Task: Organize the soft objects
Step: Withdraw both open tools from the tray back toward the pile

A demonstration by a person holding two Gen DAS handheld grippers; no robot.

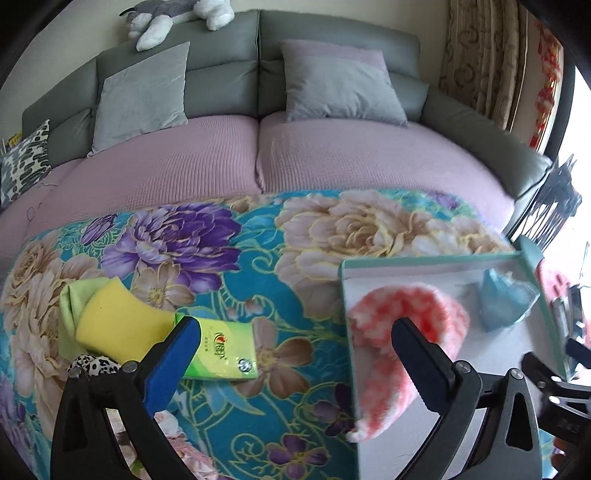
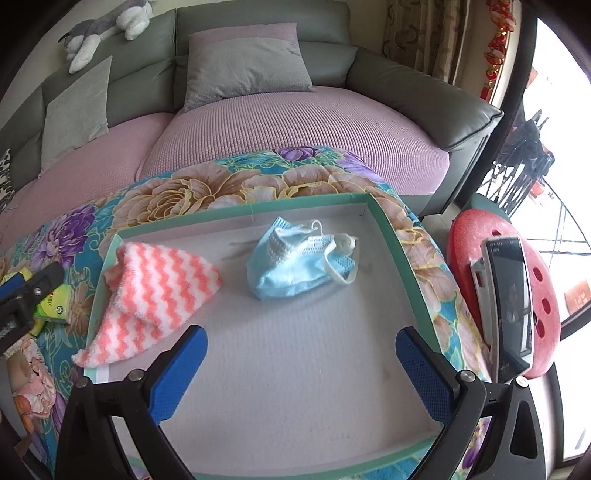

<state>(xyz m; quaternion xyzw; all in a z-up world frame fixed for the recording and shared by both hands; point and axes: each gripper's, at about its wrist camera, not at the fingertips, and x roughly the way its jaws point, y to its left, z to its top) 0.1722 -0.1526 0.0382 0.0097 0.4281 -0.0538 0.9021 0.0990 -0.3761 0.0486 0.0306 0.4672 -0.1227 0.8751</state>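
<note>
A shallow green-rimmed box (image 2: 402, 251) lies on the flowered blanket. In it sit a pink-and-white striped fluffy cloth (image 2: 159, 291) draped over the left wall, and a crumpled blue face mask (image 2: 295, 266). My right gripper (image 2: 301, 369) stands open over the box's bare floor, holding nothing. My left gripper (image 1: 295, 354) is open above the blanket beside the box's left wall (image 1: 349, 354), with the striped cloth (image 1: 406, 314) just behind its right finger. A yellow sponge (image 1: 118, 321), a green tissue pack (image 1: 221, 350) and a light green cloth (image 1: 72, 310) lie at left.
A leopard-print item (image 1: 96, 363) peeks out beside the left finger. Behind the blanket is a sofa with a pink seat cover (image 1: 221, 158), grey cushions (image 1: 340, 88) and a plush husky (image 1: 177, 16). A red stool (image 2: 517, 295) with a phone (image 2: 509, 306) stands right of the box.
</note>
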